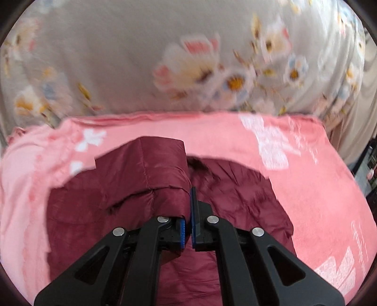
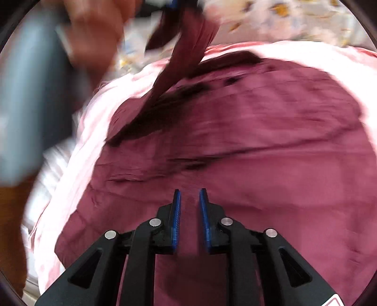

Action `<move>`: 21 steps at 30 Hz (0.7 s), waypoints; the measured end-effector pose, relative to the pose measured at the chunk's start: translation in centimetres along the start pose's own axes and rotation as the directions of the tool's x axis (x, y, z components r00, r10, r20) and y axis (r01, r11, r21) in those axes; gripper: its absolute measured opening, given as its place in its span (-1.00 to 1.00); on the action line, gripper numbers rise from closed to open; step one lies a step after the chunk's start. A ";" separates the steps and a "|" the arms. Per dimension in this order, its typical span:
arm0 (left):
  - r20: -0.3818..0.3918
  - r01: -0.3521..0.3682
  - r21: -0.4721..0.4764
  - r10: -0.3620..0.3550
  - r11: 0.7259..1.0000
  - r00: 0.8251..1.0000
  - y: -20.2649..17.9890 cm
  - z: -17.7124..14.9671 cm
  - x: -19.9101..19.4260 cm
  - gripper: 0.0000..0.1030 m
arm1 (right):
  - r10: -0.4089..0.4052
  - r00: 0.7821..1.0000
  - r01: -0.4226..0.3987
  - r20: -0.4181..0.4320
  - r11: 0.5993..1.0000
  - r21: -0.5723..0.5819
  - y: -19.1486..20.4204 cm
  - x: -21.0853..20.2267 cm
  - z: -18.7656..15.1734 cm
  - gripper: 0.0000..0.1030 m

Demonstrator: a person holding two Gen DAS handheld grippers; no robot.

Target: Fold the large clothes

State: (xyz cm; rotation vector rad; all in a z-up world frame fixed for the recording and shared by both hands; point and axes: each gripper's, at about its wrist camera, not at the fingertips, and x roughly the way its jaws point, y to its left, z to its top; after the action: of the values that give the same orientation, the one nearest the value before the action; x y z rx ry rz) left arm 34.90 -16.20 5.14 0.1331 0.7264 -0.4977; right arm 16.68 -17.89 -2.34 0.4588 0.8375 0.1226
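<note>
A large maroon padded jacket lies spread on a pink blanket. My left gripper is shut on a fold of the jacket's maroon fabric, which drapes over its left finger and hides it. In the right wrist view that same held piece, a sleeve-like strip, rises from the jacket to the left gripper at the top edge. My right gripper hovers just over the jacket's near part, open by a narrow gap, with nothing pinched between its blue pads.
Behind the pink blanket lies grey bedding with a flower print. A person's hand and blue sleeve fill the left of the right wrist view. The bed's right edge drops off to dark room clutter.
</note>
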 end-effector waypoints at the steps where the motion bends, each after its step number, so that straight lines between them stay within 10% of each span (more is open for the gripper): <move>1: -0.030 0.012 0.003 -0.012 1.000 0.999 -0.5 -0.7 1.2 -0.95 | -0.014 1.000 0.014 0.008 1.000 0.023 -1.2 -1.2 -0.2 -0.65; 4: -0.095 0.044 0.015 -0.042 0.999 0.995 -1.6 -2.4 3.7 -0.89 | -0.086 0.995 0.082 0.053 0.993 0.079 -4.7 -5.1 -0.5 -0.63; 9: -0.105 0.066 0.055 -0.060 0.996 0.993 -2.1 -5.7 3.8 0.22 | -0.168 0.979 0.152 0.117 0.979 0.133 -8.2 -8.3 0.8 -0.37; 16: 0.004 0.076 -0.224 -0.077 0.972 0.997 8.5 -10.3 -3.3 0.41 | -0.195 0.969 0.182 0.152 0.979 0.096 -8.7 -6.9 4.5 -0.09; 21: -0.037 0.007 -0.519 -0.031 0.855 0.999 20.3 -15.3 -3.6 0.41 | -0.163 0.976 0.152 0.143 0.985 0.081 -7.7 -3.2 8.8 -0.04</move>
State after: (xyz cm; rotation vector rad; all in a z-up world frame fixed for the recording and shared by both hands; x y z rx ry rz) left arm 33.14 7.33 -4.97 -0.3737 0.8840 -0.3024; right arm 20.51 -28.68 1.59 0.4590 0.7291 -0.0871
